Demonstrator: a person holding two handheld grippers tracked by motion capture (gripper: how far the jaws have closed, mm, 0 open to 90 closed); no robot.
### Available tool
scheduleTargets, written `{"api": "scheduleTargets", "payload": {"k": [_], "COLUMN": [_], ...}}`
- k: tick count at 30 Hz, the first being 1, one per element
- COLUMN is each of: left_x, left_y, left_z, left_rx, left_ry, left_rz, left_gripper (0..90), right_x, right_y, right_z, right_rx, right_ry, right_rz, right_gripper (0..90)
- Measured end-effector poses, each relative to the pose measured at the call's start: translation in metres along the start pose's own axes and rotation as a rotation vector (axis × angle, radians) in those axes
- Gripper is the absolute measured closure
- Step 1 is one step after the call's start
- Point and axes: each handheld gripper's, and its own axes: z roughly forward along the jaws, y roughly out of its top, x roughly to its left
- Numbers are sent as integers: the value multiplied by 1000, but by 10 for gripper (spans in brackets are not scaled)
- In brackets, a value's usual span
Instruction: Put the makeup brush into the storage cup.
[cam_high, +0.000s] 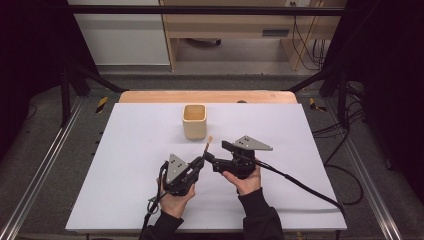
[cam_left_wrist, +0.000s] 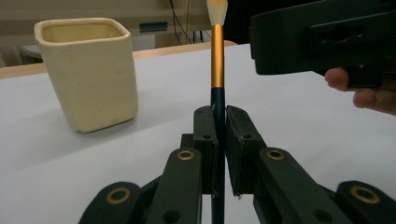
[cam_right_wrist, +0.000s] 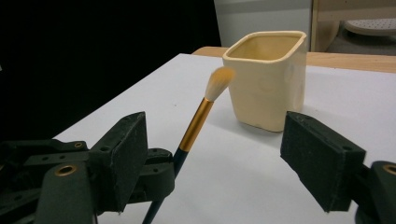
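Left gripper (cam_left_wrist: 220, 128) pinches the brush (cam_left_wrist: 217, 60) upright; right gripper (cam_right_wrist: 219, 154) apparently gapes alongside.

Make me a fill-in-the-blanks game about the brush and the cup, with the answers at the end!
1. The left gripper is shut on the dark handle of the ____.
2. The right gripper has its jaws ____, with nothing between them.
3. The cream cup stands ____ on the white table, apart from both grippers.
4. The makeup brush's band under the pale bristles is ____ in colour.

Missing words: makeup brush; open; upright; gold
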Motion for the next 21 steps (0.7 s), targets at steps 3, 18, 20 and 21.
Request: {"api": "scheduleTargets", "payload": {"k": [3,18,20,21], "left_x": [-1,-8,-8,-8], "left_y": [0,-2,-2,-2], "left_z": [1,3,3,4], "left_rx": [-4,-5,-4,-4], "left_ry": [-3,-10,-11,-10], "left_rz": [-6,-1,0,0], "left_gripper": [825,825,825,825], "right_x": [0,1,1,1], "right_y": [-1,-7,-7,-7], "right_z": [2,10,10,11], "right_rx": [2,1,1,5], "right_ry": [-2,5,8,8], "right_rz": [16,101,108,115], "right_gripper": [275,477,509,525]}}
